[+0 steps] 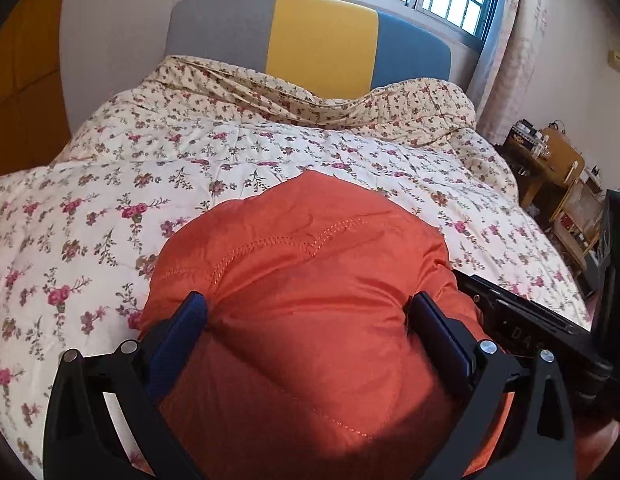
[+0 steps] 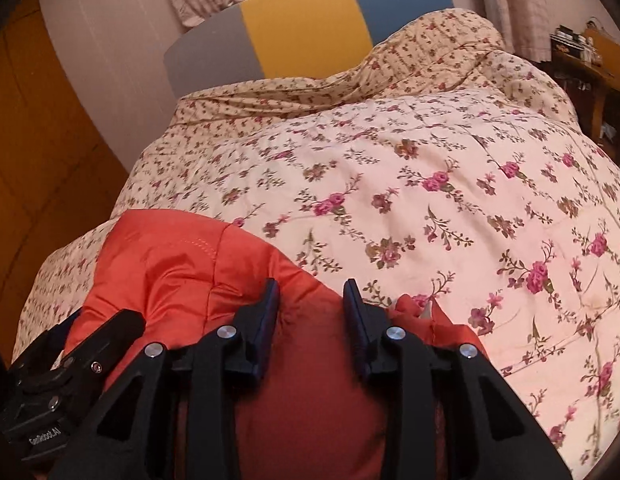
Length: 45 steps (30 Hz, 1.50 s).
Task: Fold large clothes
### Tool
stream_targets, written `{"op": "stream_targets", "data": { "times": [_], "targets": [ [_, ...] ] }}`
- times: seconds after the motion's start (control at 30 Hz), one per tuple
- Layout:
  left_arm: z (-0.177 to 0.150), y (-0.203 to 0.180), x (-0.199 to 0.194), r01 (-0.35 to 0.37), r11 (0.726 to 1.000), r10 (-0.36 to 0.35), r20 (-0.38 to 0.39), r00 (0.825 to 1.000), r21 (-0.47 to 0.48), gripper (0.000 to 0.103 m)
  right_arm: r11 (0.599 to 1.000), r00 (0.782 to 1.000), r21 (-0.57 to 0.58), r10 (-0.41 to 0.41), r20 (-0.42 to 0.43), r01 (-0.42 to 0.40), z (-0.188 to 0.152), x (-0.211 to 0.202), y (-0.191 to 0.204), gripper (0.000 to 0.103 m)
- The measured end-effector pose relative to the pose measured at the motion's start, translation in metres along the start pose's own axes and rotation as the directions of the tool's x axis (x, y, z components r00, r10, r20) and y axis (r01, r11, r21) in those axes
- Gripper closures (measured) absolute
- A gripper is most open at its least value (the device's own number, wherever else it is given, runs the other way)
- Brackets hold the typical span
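Left tongs (image 1: 308,312): jaws wide, straddling a puffed mound of the orange jacket (image 1: 310,280). The blue pads (image 1: 192,320) dent the fabric on both sides, so they look closed on a thick bunch of it rather than standing free.

Right tongs (image 2: 311,300): jaws at a narrow-to-middling gap with orange fabric bulging up between them. Whether the pads (image 2: 270,308) bite or only flank the cloth is hard to tell; I read it as a loosening hold, not a firm one.

The jacket lies on the bed, on the floral quilt (image 1: 270,152), at the end far from the tricolour headboard (image 1: 310,40) and nearest both cameras. In the right wrist view it sits toward the wardrobe side of the quilt.

Handling, judged from the look: quilted, padded shell with stitched seams (down or fibre fill, likely). Light for its bulk, very soft, springy; it will rebound when let go. The shell is sheeny and probably slick, so thin pinches may slide off. Best purchase seems to be at seams, hem or a gathered thick fold, where stitching gives the pads something to catch. Not fragile.

Containers: none in play near the jacket. Beyond the quilt's window side stands a wooden shelf unit (image 1: 565,184) crowded with small items, too small to identify.
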<state>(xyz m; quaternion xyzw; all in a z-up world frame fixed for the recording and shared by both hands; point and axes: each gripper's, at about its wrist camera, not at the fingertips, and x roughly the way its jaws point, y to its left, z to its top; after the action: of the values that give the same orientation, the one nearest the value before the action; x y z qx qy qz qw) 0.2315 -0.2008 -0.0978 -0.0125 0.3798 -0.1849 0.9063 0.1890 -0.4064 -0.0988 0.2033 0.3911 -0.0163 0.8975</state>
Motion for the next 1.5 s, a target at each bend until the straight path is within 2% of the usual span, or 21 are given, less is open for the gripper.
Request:
{"op": "stream_targets", "data": {
  "times": [0.2, 0.27, 0.33, 0.4, 0.53, 0.7, 0.8, 0.9, 0.93, 1.03, 1.17, 1.4, 1.5],
  "targets": [
    [-0.001, -0.001, 0.009, -0.003, 1.0, 0.002, 0.023, 1.0, 0.016, 0.003, 1.0, 0.999, 0.013, 0.013, 0.029, -0.013, -0.002, -0.005, -0.002, 0.069],
    [-0.004, 0.002, 0.003, 0.009, 1.0, -0.01, 0.036, 0.999, 0.017, 0.003, 1.0, 0.999, 0.013, -0.015, 0.039, 0.014, -0.005, -0.019, -0.001, 0.066],
    [-0.006, 0.002, -0.006, 0.017, 0.999, -0.018, 0.036, 0.999, 0.027, 0.003, 1.0, 0.995, 0.001, -0.027, 0.093, 0.027, -0.012, -0.043, 0.004, 0.054],
    [-0.011, 0.005, -0.022, 0.034, 0.999, -0.034, 0.03, 0.999, 0.023, 0.003, 1.0, 0.988, -0.015, -0.003, 0.154, 0.005, -0.024, -0.07, 0.007, 0.048],
    [-0.033, 0.007, -0.058, 0.062, 0.998, -0.062, 0.033, 0.998, 0.001, 0.003, 0.997, 0.98, -0.056, -0.048, 0.192, 0.059, -0.05, -0.084, 0.006, 0.049],
    [-0.067, -0.01, -0.065, 0.002, 0.993, -0.019, 0.14, 0.99, 0.117, 0.003, 0.996, 0.975, -0.029, -0.079, 0.209, 0.087, -0.059, -0.074, 0.001, 0.049],
    [-0.068, -0.014, -0.059, -0.024, 0.989, 0.0, 0.164, 0.986, 0.145, 0.003, 0.997, 0.977, -0.018, -0.069, 0.201, 0.074, -0.06, -0.073, -0.002, 0.049],
    [-0.068, -0.01, -0.059, -0.006, 0.991, -0.017, 0.164, 0.986, 0.137, 0.003, 0.998, 0.979, -0.012, -0.051, 0.198, 0.054, -0.06, -0.08, -0.004, 0.048],
    [-0.067, -0.008, -0.061, 0.01, 0.992, -0.031, 0.165, 0.986, 0.13, 0.003, 0.999, 0.98, -0.006, -0.05, 0.195, 0.052, -0.059, -0.084, -0.005, 0.043],
    [-0.064, 0.002, -0.07, 0.067, 0.991, -0.082, 0.125, 0.989, 0.118, 0.003, 0.998, 0.98, 0.037, -0.059, 0.189, 0.053, -0.063, -0.103, -0.008, 0.024],
    [-0.066, 0.015, -0.083, 0.119, 0.987, -0.126, 0.054, 0.991, 0.111, 0.003, 0.992, 0.99, 0.129, -0.016, 0.139, -0.002, -0.076, -0.122, -0.019, 0.023],
    [-0.076, 0.052, -0.09, 0.217, 0.974, -0.221, -0.055, 0.974, -0.065, 0.003, 0.984, 0.998, 0.173, 0.031, 0.045, -0.039, -0.087, -0.133, -0.026, 0.018],
    [-0.08, 0.06, -0.09, 0.242, 0.965, -0.251, -0.088, 0.964, -0.101, 0.003, 0.983, 0.999, 0.179, 0.039, 0.005, -0.039, -0.088, -0.133, -0.026, 0.014]
  ]
}}
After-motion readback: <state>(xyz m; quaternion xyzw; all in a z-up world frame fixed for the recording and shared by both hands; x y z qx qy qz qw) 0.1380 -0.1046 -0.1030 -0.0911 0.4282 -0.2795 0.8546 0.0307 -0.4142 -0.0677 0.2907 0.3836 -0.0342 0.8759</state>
